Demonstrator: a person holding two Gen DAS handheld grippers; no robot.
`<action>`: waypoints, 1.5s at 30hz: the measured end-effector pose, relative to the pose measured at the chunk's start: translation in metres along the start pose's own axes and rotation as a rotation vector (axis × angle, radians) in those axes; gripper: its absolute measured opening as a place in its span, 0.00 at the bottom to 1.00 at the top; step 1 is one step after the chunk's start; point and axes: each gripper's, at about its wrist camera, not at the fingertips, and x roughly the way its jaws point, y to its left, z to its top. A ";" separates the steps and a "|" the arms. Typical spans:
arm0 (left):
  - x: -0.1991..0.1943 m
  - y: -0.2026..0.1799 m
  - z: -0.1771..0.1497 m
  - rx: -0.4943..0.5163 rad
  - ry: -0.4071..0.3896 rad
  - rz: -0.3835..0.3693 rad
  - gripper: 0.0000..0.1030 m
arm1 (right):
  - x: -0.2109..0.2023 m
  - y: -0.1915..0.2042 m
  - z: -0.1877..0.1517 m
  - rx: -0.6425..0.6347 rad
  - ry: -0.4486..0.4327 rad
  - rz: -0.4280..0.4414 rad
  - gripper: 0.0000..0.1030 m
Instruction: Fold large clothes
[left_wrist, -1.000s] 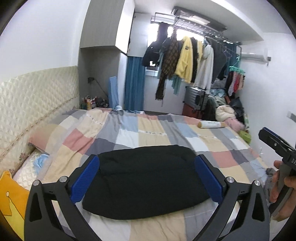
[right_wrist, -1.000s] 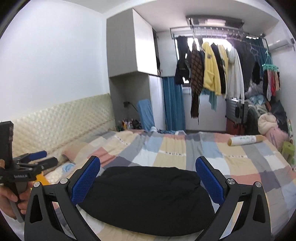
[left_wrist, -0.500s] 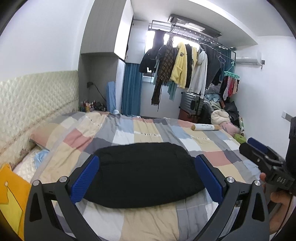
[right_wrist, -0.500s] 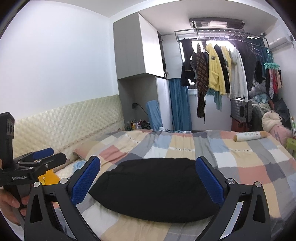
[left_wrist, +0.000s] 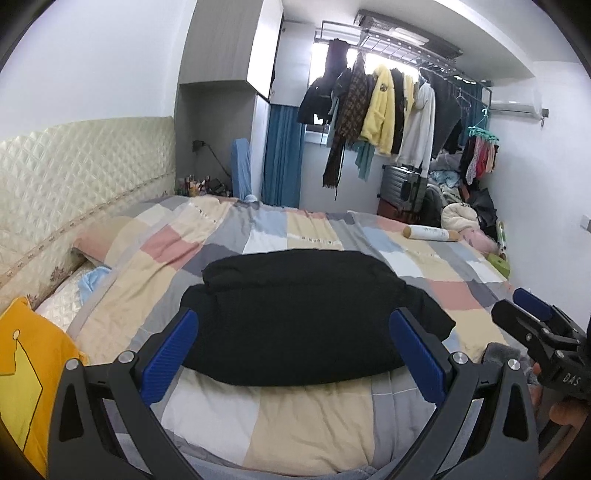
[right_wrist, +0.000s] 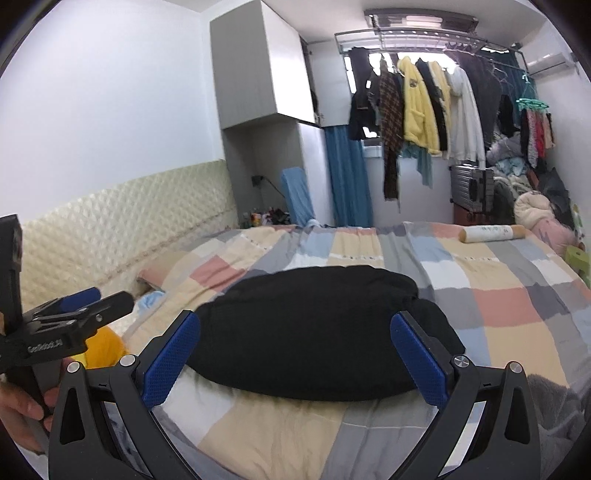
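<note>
Folded black knit garment (left_wrist: 306, 314) seen lying crosswise on patchwork quilt (left_wrist: 295, 424), ahead of left gripper (left_wrist: 295, 354) and right gripper (right_wrist: 295, 354); both held agape, empty, equally near.

Room evenly lit; glare is seen at the window (left_wrist: 369, 55) behind hung clothes. Edges are bent and vignetted by fisheye; slight blur is noted.

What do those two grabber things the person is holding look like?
Both match: the left gripper and right gripper have black angular frames with triangular cut-outs, silver bolts and ribbed blue pads on the fingers. Small white lettering marks their sides. No sleeves or cables show.
</note>
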 end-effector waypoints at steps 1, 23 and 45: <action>0.002 0.001 -0.002 -0.003 0.006 0.004 1.00 | 0.001 -0.002 -0.002 0.009 0.004 -0.005 1.00; 0.038 0.004 -0.035 -0.006 0.095 0.025 1.00 | 0.026 -0.024 -0.045 0.075 0.092 -0.061 1.00; 0.039 -0.001 -0.038 -0.002 0.099 0.038 1.00 | 0.022 -0.032 -0.049 0.085 0.096 -0.105 1.00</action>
